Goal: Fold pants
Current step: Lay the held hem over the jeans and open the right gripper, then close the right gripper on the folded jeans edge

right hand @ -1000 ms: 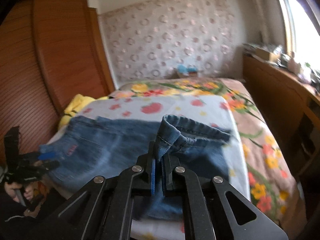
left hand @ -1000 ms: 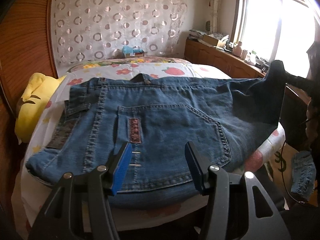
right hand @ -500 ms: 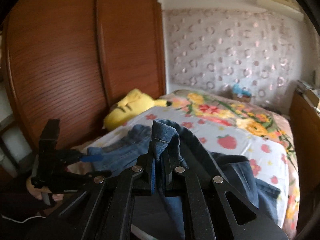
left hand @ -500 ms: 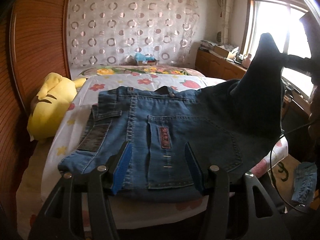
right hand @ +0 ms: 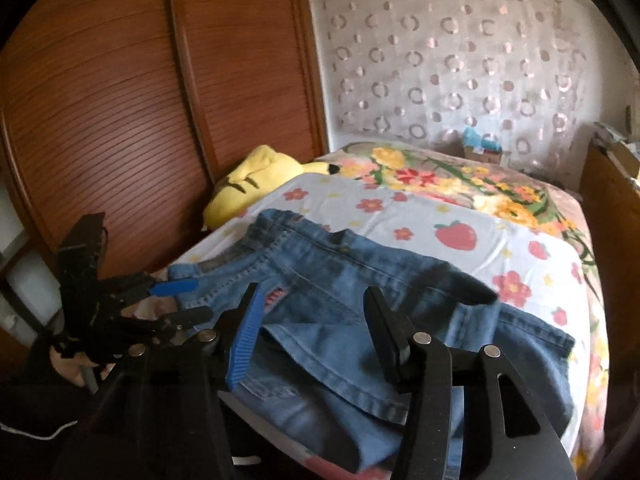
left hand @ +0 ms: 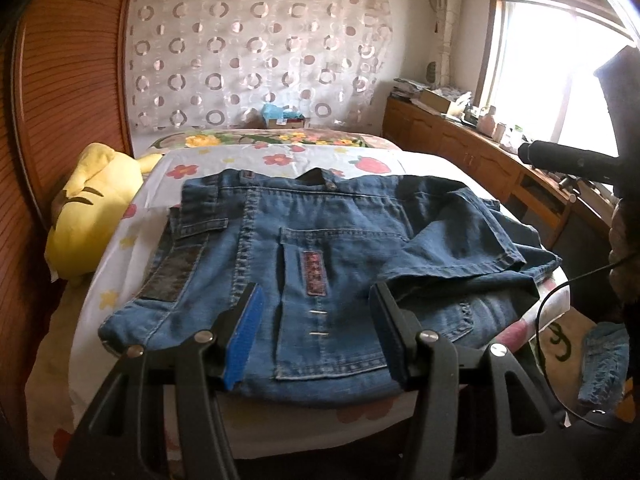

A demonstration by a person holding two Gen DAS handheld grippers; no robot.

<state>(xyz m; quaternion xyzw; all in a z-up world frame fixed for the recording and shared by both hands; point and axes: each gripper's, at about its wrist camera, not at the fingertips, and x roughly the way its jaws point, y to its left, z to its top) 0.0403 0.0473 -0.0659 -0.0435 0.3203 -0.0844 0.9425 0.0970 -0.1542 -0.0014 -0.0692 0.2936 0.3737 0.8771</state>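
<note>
My left gripper (left hand: pixel 316 332): spread wide, empty, above jeans (left hand: pixel 320 248) at bed (left hand: pixel 132 236) near edge. My right gripper (right hand: pixel 312 332): spread wide, empty, over folded leg.

Right hand-held gripper over jeans on the bed

The right hand-held gripper (right hand: pixel 312 332) fills the foreground with its jaws spread wide and nothing between them, above blue denim pants (right hand: pixel 360 304) lying on the bed (right hand: pixel 500 240), whose sheet is printed with flowers and strawberries. A pant leg is folded back across the seat. At the left edge the left hand-held gripper (right hand: pixel 176 300) hovers by the pants' corner, jaws parted. A yellow plush toy (right hand: pixel 256 184) lies beside the wooden wardrobe doors (right hand: pixel 140 100).
</note>
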